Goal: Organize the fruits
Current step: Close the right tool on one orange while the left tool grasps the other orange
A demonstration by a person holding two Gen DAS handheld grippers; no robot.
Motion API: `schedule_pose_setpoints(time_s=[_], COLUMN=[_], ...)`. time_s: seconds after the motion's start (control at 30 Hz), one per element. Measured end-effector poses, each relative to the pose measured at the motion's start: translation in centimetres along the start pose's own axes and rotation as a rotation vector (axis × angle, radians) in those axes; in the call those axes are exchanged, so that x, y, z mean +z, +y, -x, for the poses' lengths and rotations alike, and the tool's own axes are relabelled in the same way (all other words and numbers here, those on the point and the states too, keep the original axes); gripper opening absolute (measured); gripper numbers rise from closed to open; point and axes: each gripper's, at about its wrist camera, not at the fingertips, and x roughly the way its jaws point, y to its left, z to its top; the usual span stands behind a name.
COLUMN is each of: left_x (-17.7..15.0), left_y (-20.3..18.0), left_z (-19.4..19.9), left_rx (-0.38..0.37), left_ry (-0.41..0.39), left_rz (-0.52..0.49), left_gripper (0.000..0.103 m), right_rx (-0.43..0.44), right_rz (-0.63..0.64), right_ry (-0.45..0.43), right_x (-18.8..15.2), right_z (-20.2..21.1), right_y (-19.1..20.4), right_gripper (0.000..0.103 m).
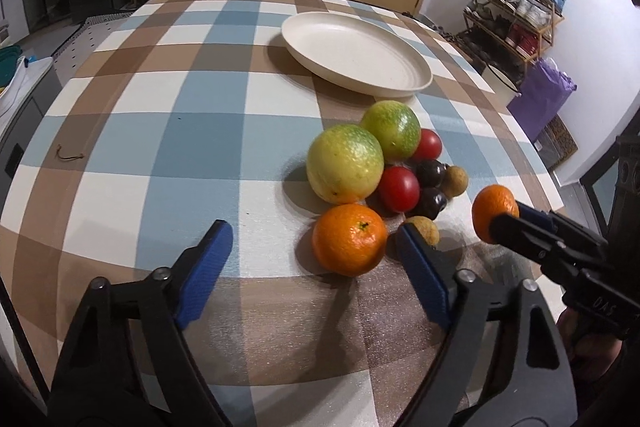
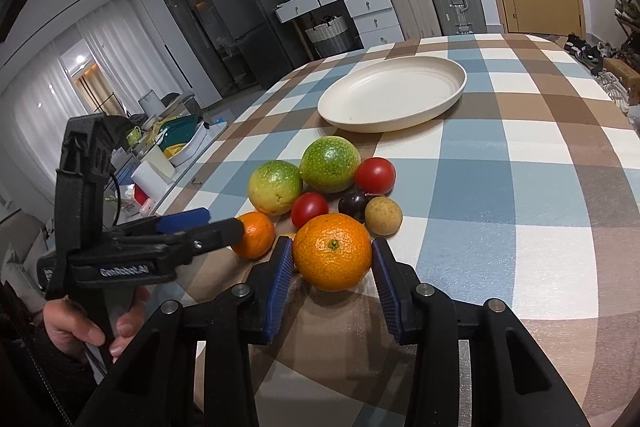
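Observation:
A pile of fruit lies on the checked tablecloth: two green-yellow citrus (image 1: 345, 163) (image 2: 329, 163), two red tomatoes (image 1: 399, 188) (image 2: 374, 175), dark plums (image 1: 430, 173) (image 2: 353, 205), brown longans (image 1: 455, 181) (image 2: 383, 215) and an orange (image 1: 349, 239) (image 2: 253, 235). My right gripper (image 2: 331, 259) is shut on a second orange (image 2: 332, 251) (image 1: 493, 213), held just above the cloth at the near right of the pile. My left gripper (image 1: 312, 247) is open and empty, with the first orange between its fingers. An empty cream plate (image 1: 356, 53) (image 2: 394, 93) stands behind the fruit.
A small brown string (image 1: 70, 155) lies on the cloth at the left. The table's right edge (image 1: 536, 155) is close to the fruit. Suitcases, drawers, a shoe rack and a fridge stand around the room.

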Motion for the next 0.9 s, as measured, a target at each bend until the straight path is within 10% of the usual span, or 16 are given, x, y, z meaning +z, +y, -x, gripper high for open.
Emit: schedule_pose_setpoints(time_s=[0.33,0.9], left_x=[-0.4,2.3], left_y=[-0.6,-0.5], left_z=[-1.0,3.4], left_rx=[-0.120,-0.231], left_ry=[0.016,-0.040], left_rz=[-0.026,-0.016], left_gripper=[0.037,0.036], right_rx=[0.005,0.060], right_rz=[-0.004,0.010], right_ry=[-0.009,-0.063], right_x=[-0.1,2.4], right_z=[0.2,1.6], right_y=[-0.3,0.0], right_gripper=[0.041,0.041])
